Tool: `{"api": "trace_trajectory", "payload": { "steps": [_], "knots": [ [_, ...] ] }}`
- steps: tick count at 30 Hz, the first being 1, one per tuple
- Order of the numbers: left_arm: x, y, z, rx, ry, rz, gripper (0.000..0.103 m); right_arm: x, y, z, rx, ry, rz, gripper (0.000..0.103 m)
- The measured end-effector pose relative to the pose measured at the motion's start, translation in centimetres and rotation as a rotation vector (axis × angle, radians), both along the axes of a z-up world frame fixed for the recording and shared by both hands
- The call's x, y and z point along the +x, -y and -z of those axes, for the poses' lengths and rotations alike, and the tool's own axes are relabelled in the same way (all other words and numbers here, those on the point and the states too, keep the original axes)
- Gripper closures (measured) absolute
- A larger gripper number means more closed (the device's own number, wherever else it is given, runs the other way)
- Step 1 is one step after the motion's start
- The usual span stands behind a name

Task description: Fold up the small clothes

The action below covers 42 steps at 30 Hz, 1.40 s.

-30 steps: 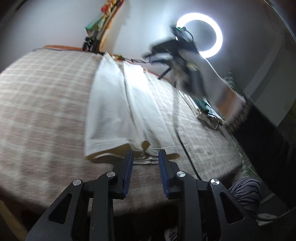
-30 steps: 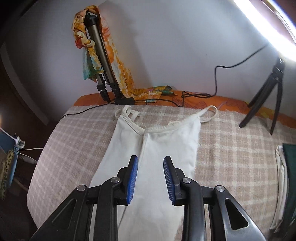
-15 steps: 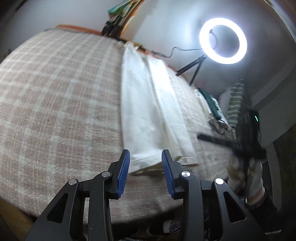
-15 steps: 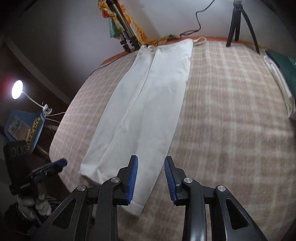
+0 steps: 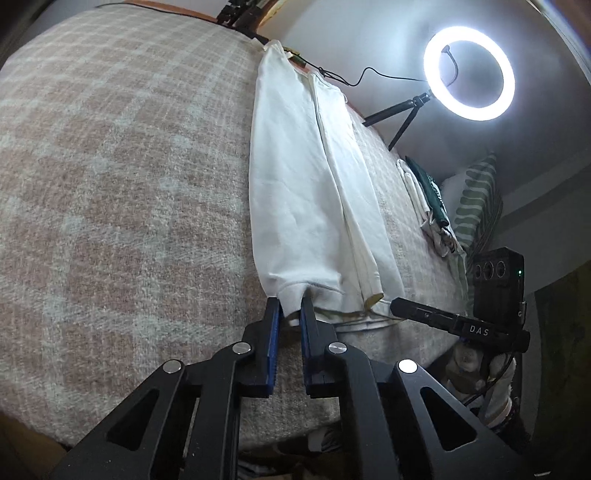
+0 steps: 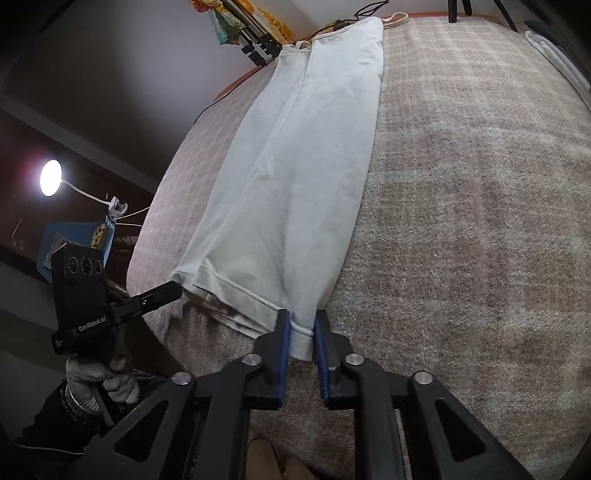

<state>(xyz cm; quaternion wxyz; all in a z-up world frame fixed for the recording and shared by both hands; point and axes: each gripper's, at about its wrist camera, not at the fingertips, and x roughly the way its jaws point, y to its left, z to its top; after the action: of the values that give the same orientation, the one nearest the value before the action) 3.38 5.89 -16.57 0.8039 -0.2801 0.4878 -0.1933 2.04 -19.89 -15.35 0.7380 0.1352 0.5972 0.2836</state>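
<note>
A long white strappy garment (image 5: pixel 295 184) lies folded lengthwise on the checked blanket (image 5: pixel 110 184), straps at the far end. My left gripper (image 5: pixel 290 314) is shut on the hem's near left corner. My right gripper (image 6: pixel 300 328) is shut on the hem's near right corner of the same garment (image 6: pixel 295 166). The left gripper's finger also shows in the right wrist view (image 6: pixel 159 293) at the hem's left corner. The right gripper's finger shows in the left wrist view (image 5: pixel 410 308) at the hem's right corner.
A lit ring light on a small tripod (image 5: pixel 469 72) stands at the far right. A pile of folded clothes (image 5: pixel 428 199) lies along the right edge of the blanket. A tripod draped with a colourful scarf (image 6: pixel 236 22) stands at the far end. A desk lamp (image 6: pixel 51 177) glows off to the left.
Both grippers came down to the near hem and closed on its two corners. They were open and above the cloth before.
</note>
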Motion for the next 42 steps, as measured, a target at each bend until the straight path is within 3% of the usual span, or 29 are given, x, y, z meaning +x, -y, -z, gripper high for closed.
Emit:
{"api": "trace_trajectory", "payload": {
  "steps": [5,9,13,15,19,23,25,27,29,31,37,40,42],
  "knots": [
    [-0.3,1.1,-1.5,0.078,0.089,0.033,0.098,0.0,1.0,-0.8,0.026,0.016,0.027,0.100],
    [-0.4,1.6,-0.9,0.104,0.069,0.076,0.098,-0.2,1.2,-1.1,-0.014,0.046,0.006,0.100],
    [-0.5,0.2,-1.0,0.049,0.031,0.028,0.089,-0.4,0.8,-0.2,-0.030,0.022,-0.002,0.100],
    [-0.3,-0.9,-1.6,0.027,0.054,-0.018,0.076,-0.2,1.2,-0.5,-0.001,0.024,0.000,0.096],
    [1.1,-1.5,-1.8,0.017,0.050,-0.046,0.075,0.1,2.2,-1.0,0.024,0.034,0.019,0.094],
    [2.6,0.6,-1.8,0.121,0.054,-0.002,0.075,0.0,1.6,-1.4,-0.056,0.087,-0.004,0.093],
    [2.9,2.5,-1.4,0.230,0.057,0.069,0.075,0.0,1.1,-1.3,-0.076,0.092,-0.017,0.089],
    [2.2,4.1,-1.5,0.354,0.116,0.119,0.075,-0.1,0.8,-1.1,-0.095,0.096,-0.023,0.085],
    [1.4,4.7,-1.5,0.391,0.131,0.142,0.075,-0.2,0.8,-1.1,-0.108,0.103,-0.027,0.082],
    [0.9,4.1,-1.3,0.349,0.120,0.129,0.075,-0.2,1.1,-1.2,-0.089,0.103,-0.021,0.074],
    [1.1,1.2,-0.4,0.106,0.026,0.052,0.075,-0.4,1.6,-0.4,0.013,0.052,-0.023,0.073],
    [1.4,0.6,0.0,-0.011,-0.023,0.035,0.078,-0.1,1.8,-0.1,0.049,0.031,-0.017,0.078],
    [1.3,0.5,0.1,-0.048,-0.034,0.041,0.082,-0.1,1.7,0.2,0.068,0.019,-0.015,0.085]
  ]
}}
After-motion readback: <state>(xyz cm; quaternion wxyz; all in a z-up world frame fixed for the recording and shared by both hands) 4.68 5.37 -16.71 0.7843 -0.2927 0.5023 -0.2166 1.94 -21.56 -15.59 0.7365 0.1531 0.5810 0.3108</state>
